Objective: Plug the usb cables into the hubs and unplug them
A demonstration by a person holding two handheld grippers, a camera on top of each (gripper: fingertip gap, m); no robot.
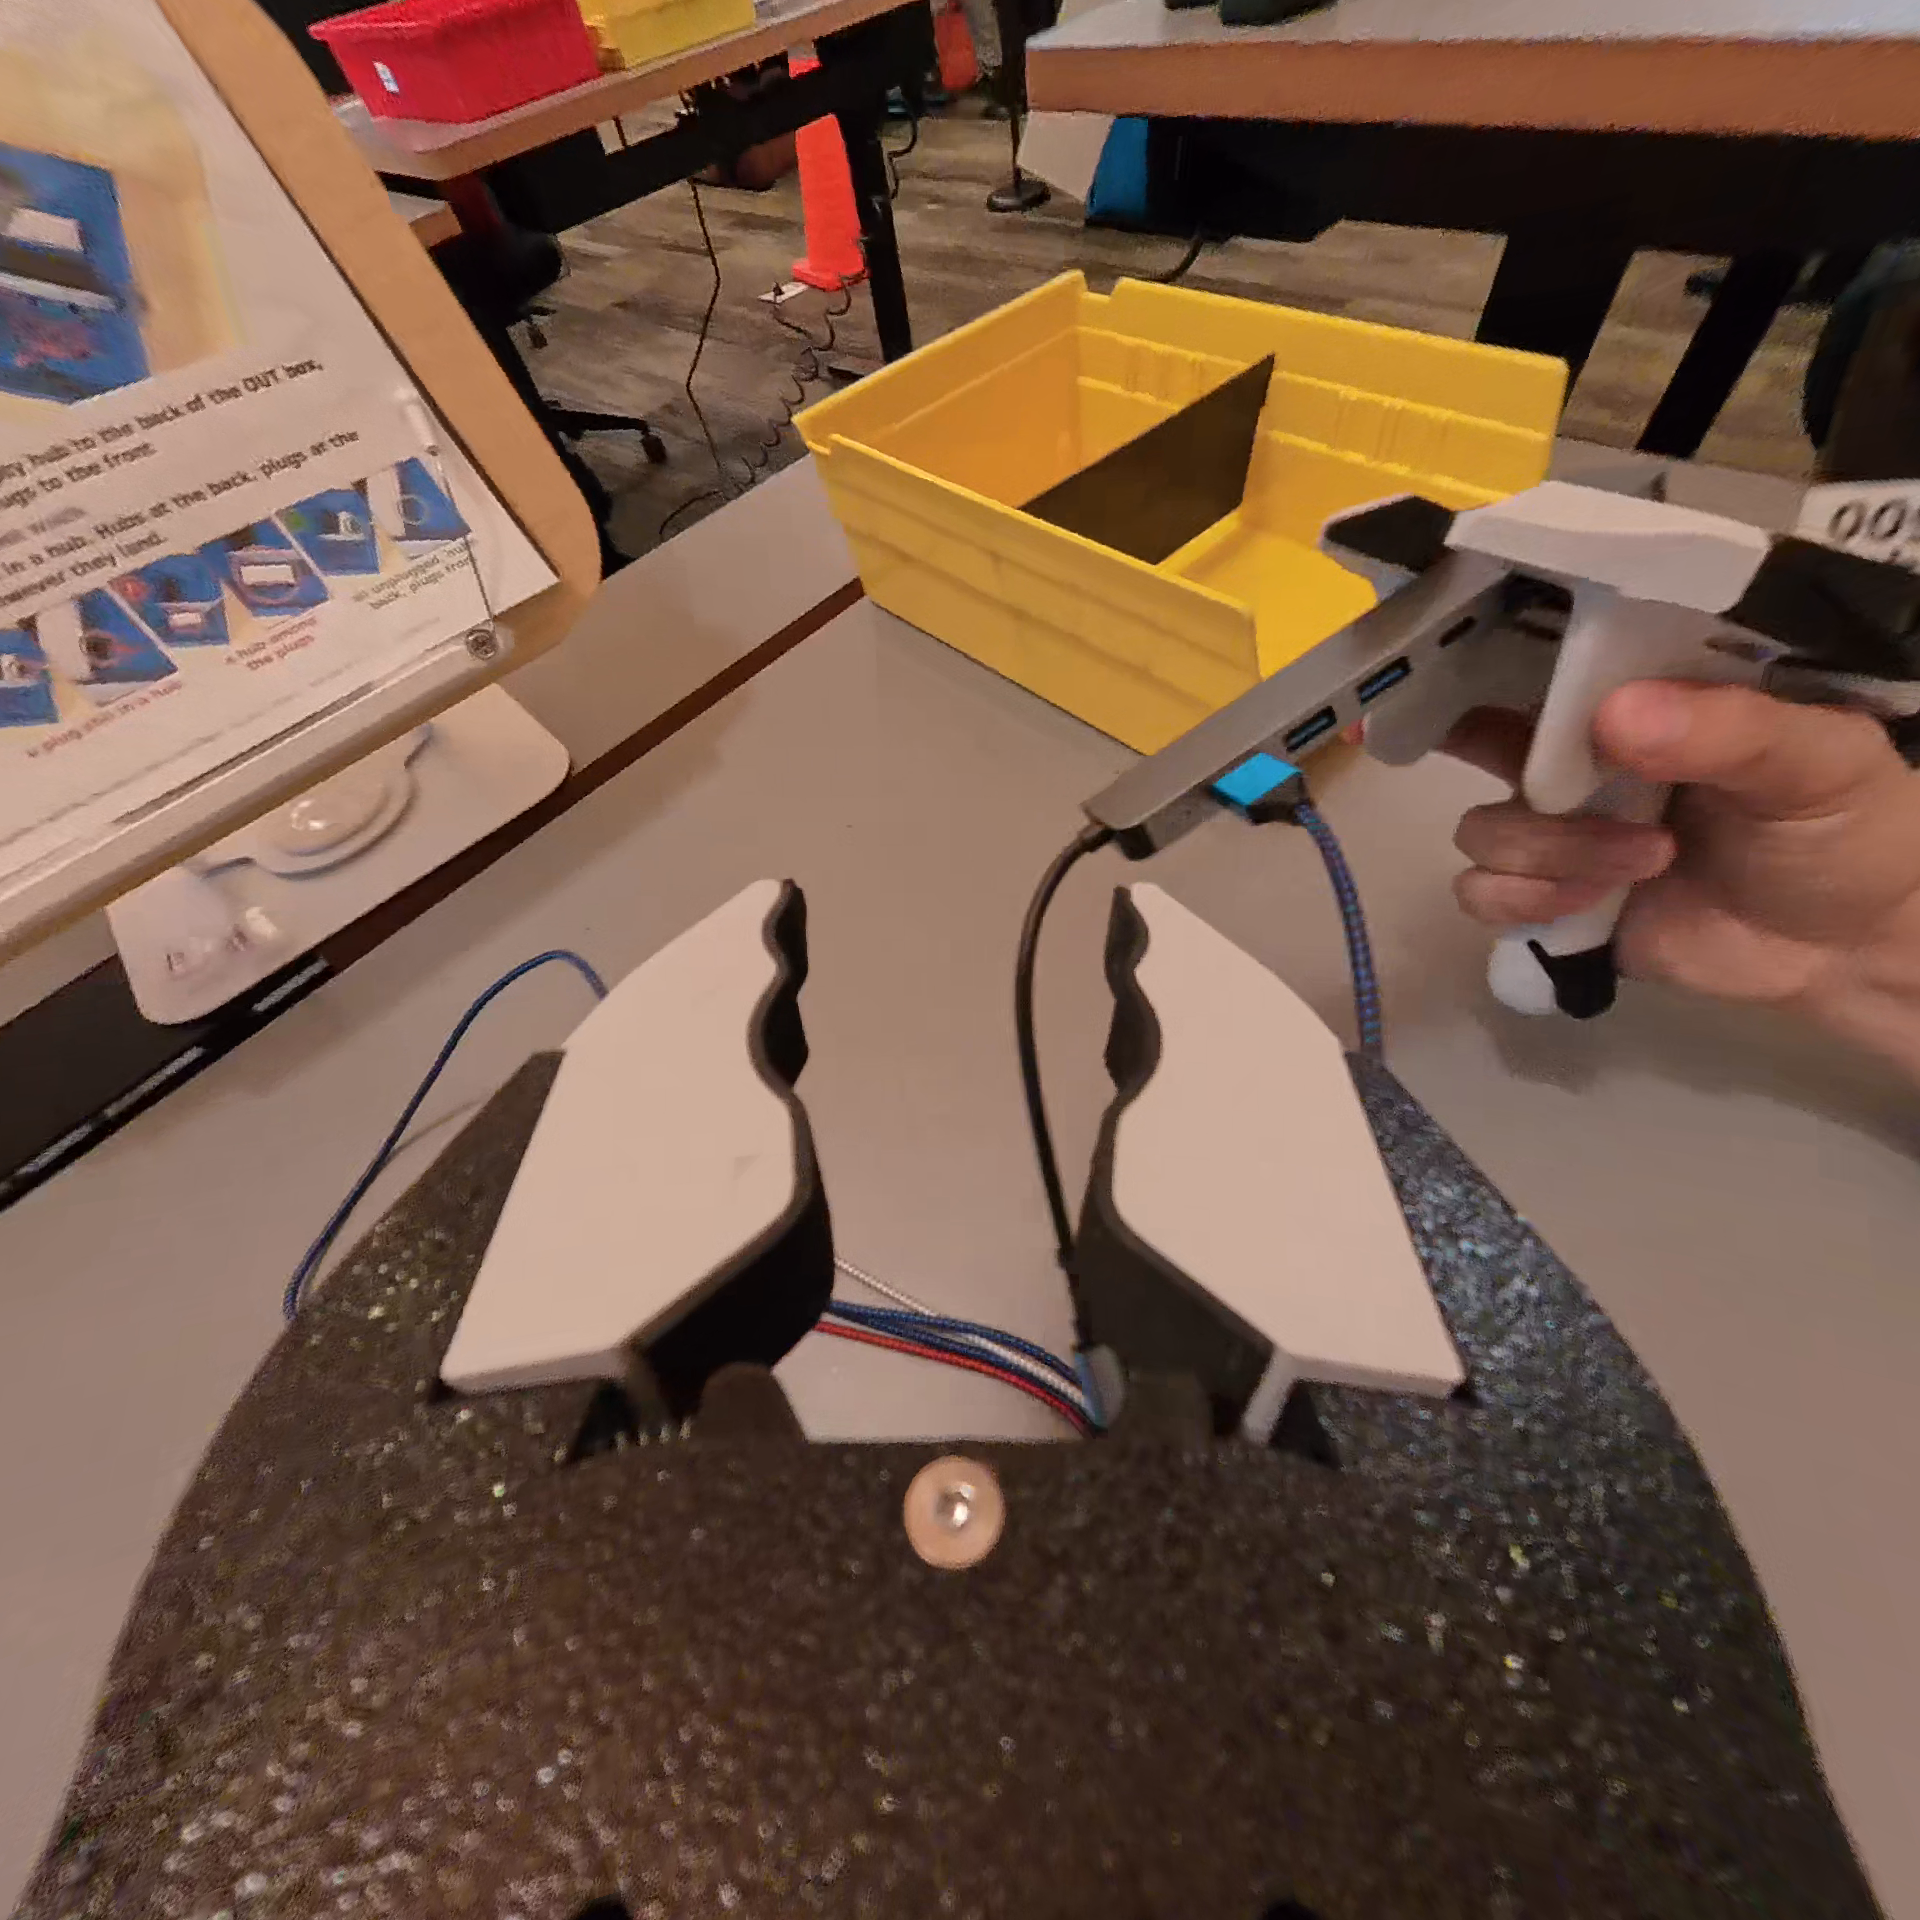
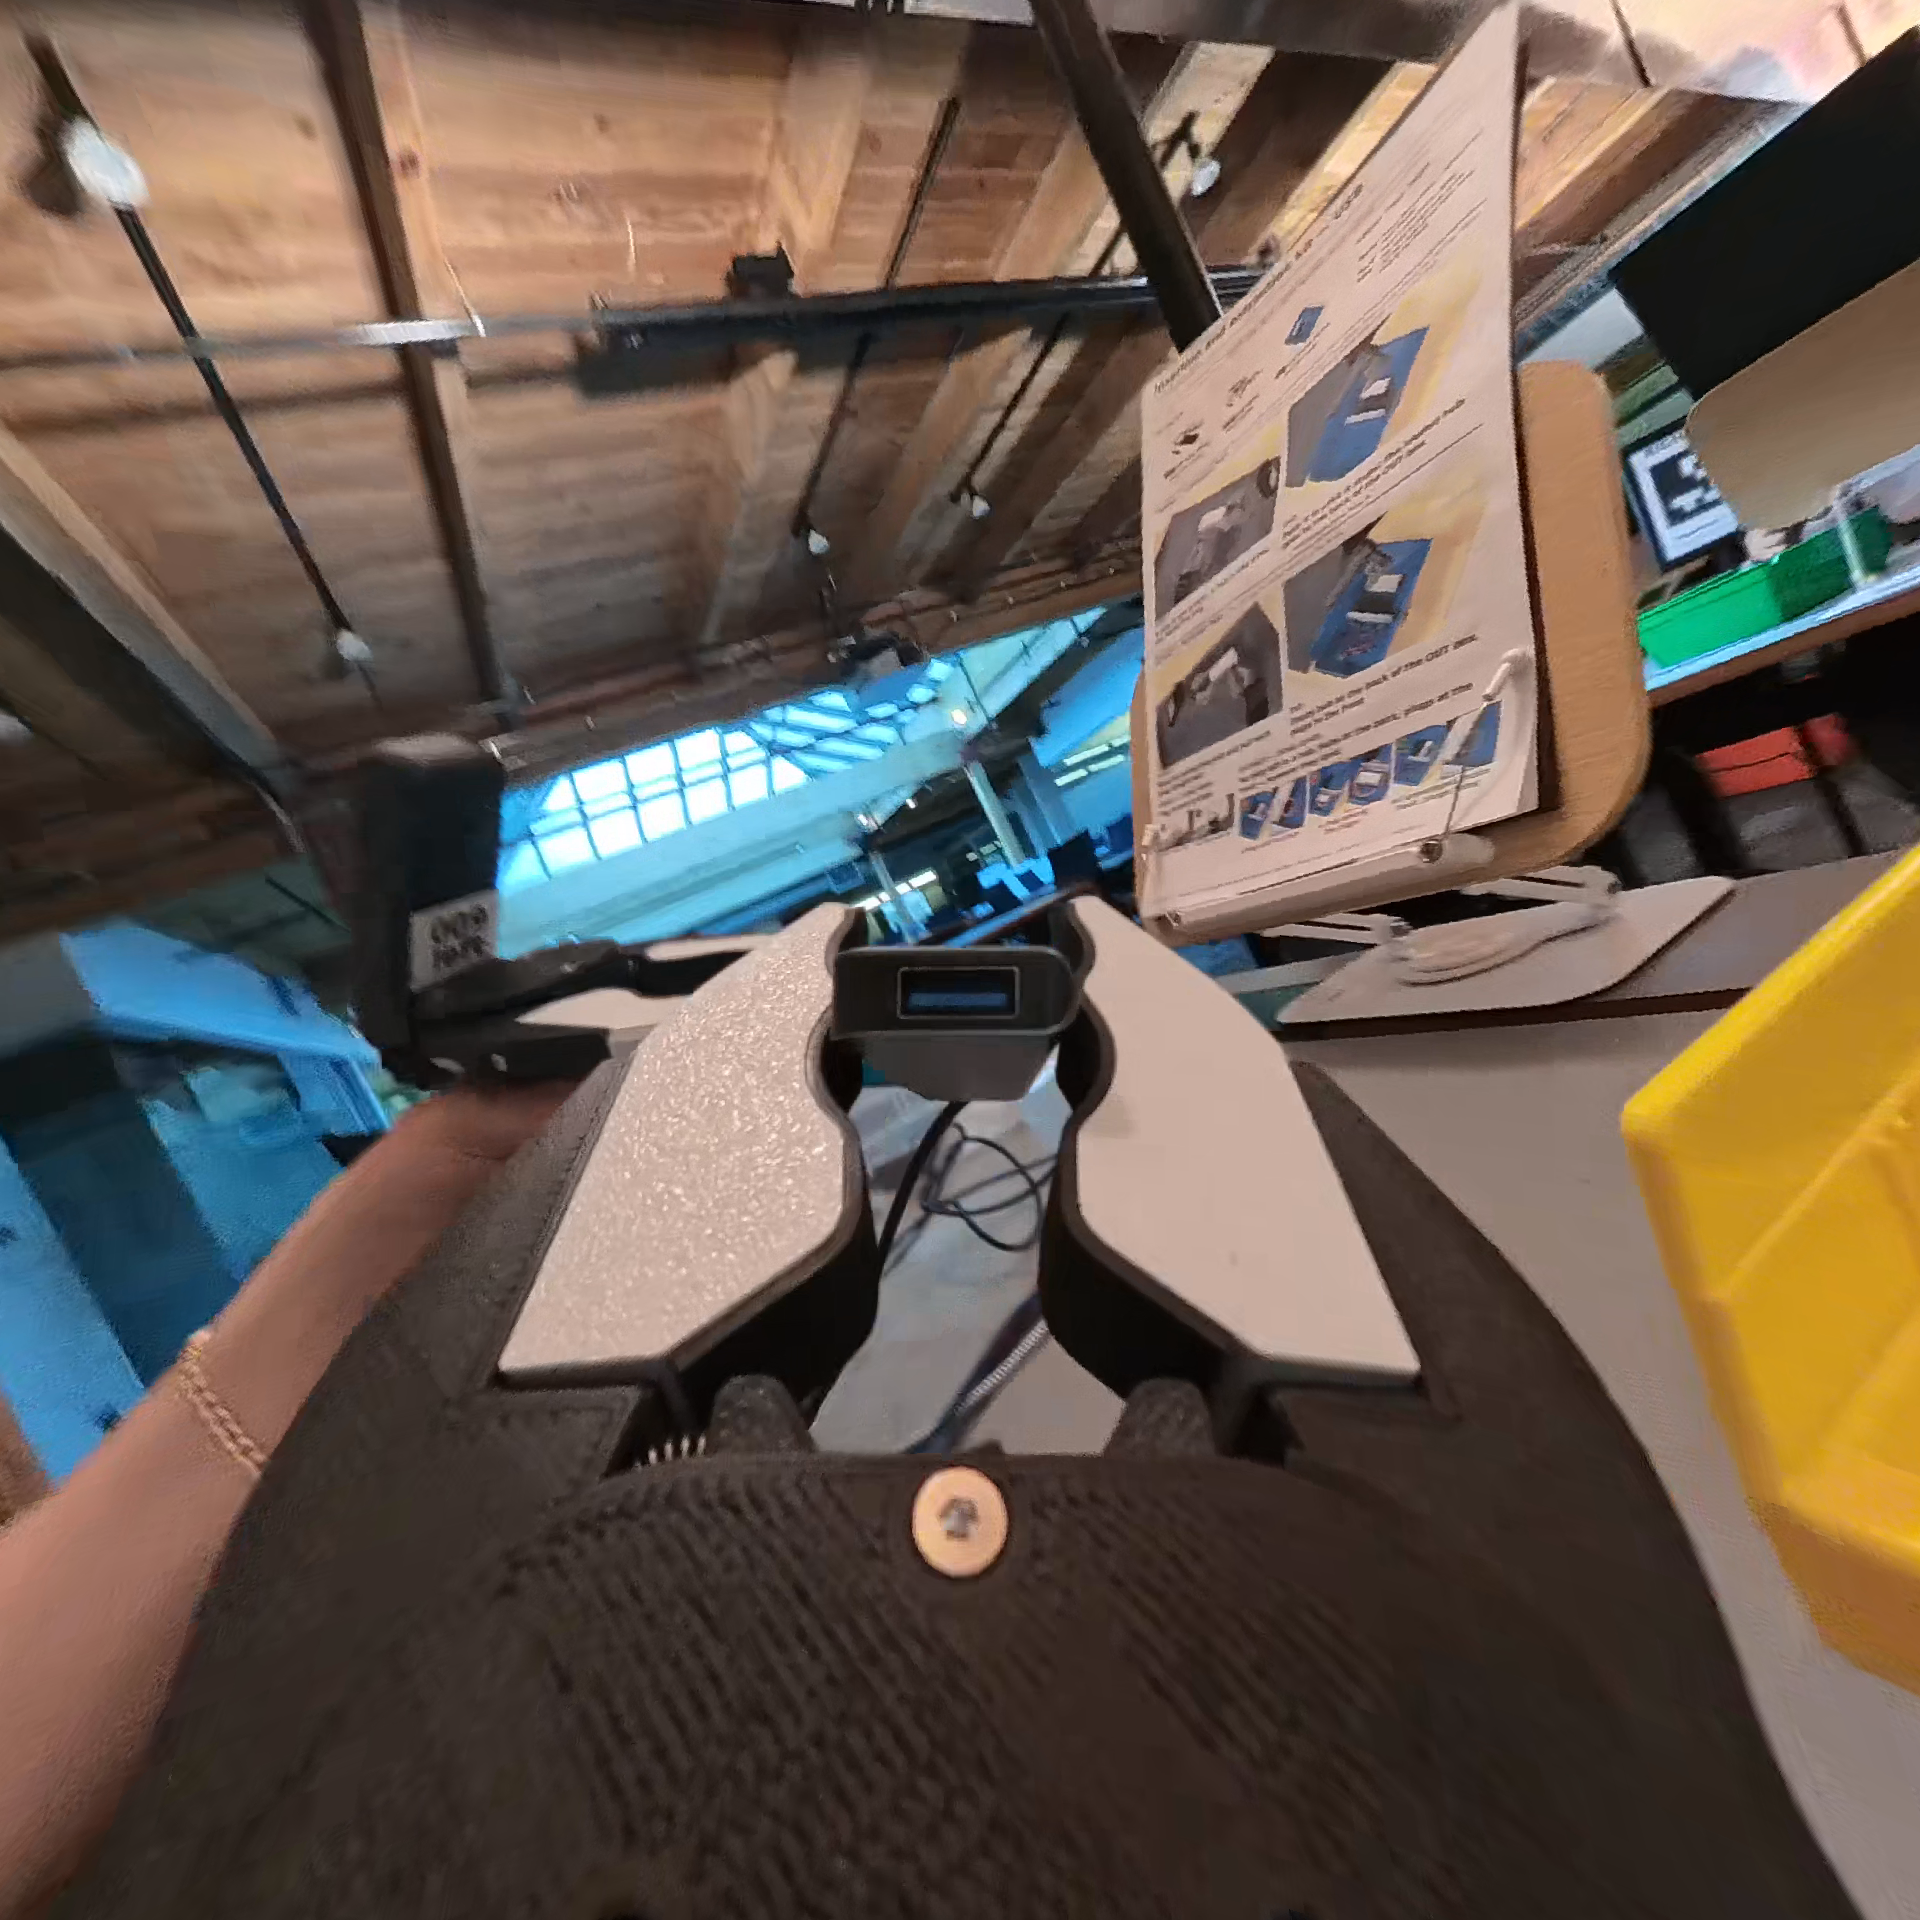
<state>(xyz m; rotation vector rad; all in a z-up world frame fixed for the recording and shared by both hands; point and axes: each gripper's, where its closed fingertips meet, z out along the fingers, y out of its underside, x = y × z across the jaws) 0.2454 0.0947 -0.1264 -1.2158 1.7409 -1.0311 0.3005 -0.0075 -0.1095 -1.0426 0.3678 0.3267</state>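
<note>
The hub (image 1: 1278, 717) was a slim grey metal bar, held in the air above the grey table (image 1: 935, 810) just in front of the yellow bin (image 1: 1039, 582). Three blue ports showed along its side: two were open and one carried a bright blue plug (image 1: 1257, 781) whose blue braided cable (image 1: 1351, 935) hung down to the table. A black lead (image 1: 1034, 1039) ran from the hub's near end. In the right wrist view one more blue port faced the camera on the hub's end (image 2: 956, 997).

The right gripper (image 2: 958, 1013) had its jaws clenched on the hub, gripping it across its width. The left gripper (image 1: 956, 966) hovered low over the table with its jaws released and nothing between them; the black lead passed just beside its right finger (image 1: 1247, 1122). Several braided cables (image 1: 956, 1345), blue, red and white, lay under it.

The bin had one black divider (image 1: 1164, 478). An instruction sheet (image 1: 208, 468) stood on a stand at the left.
</note>
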